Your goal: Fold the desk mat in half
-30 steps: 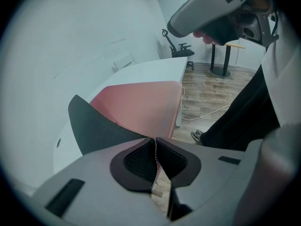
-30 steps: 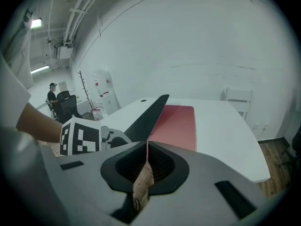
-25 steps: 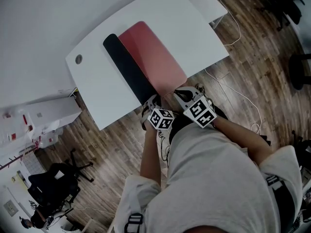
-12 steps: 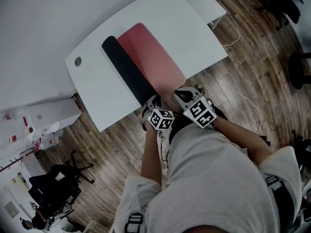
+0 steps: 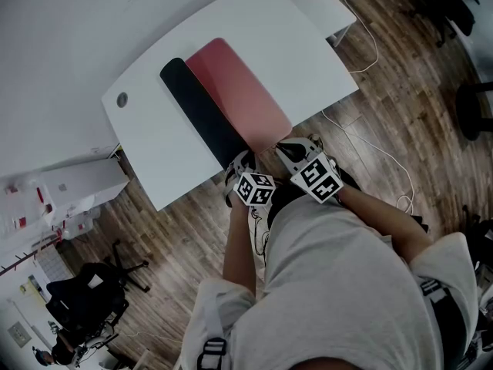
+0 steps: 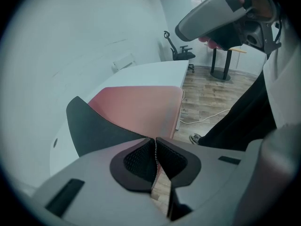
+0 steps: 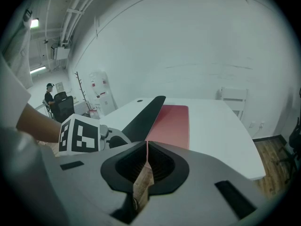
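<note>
Now: your left tongs [image 6: 155, 142] and right tongs [image 7: 147, 147] both clamp the mat [image 5: 235, 91] at the desk's [image 5: 308, 45] near edge. Grasp looks done; next, lift and sweep it over, edges aligned.

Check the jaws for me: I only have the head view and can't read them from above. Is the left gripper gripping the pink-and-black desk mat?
Observer: Yes; in its own view the left gripper is shut on the pink-and-black desk mat, at the near edge where the black underside curls up.
Operator: And the right?
Observer: The right gripper is shut too, pinching the thin pink edge.
</note>
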Motion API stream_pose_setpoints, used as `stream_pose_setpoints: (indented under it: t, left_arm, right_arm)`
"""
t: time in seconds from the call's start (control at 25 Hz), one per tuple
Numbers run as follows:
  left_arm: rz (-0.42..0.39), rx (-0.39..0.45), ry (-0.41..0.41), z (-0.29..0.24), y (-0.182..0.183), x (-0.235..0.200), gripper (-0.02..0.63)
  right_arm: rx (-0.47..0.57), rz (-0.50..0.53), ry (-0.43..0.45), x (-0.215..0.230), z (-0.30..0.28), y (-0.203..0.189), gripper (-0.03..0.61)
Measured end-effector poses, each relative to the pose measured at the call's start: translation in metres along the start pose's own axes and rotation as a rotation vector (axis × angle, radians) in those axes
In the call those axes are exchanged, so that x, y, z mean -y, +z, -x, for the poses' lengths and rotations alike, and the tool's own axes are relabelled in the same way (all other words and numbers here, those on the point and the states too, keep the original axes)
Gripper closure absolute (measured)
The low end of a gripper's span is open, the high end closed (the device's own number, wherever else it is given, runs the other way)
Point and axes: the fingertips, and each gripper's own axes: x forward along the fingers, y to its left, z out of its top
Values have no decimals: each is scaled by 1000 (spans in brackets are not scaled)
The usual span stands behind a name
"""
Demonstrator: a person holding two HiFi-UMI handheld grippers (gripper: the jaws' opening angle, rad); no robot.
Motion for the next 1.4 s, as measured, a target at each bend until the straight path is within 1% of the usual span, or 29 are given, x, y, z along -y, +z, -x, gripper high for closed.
stream_pose_setpoints:
  t: [0.4,0.6,1.0,1.4]
  left_arm:
    - [-25,-1,-19,-5,10,10,571]
    - [-18,4,-23,-6,11,13,571]
    - [-31,14,-32,-10,24,19,571]
    - [-21,15,-21,-16,34,22,571]
  right_arm:
    - [11,-16,-8,9,5,-3,537]
    - [10,-20,-15,13,9,-6,537]
    - [5,-17,-21,19,13,-8,537]
    - [3,-14,-21,32,19,-12,536]
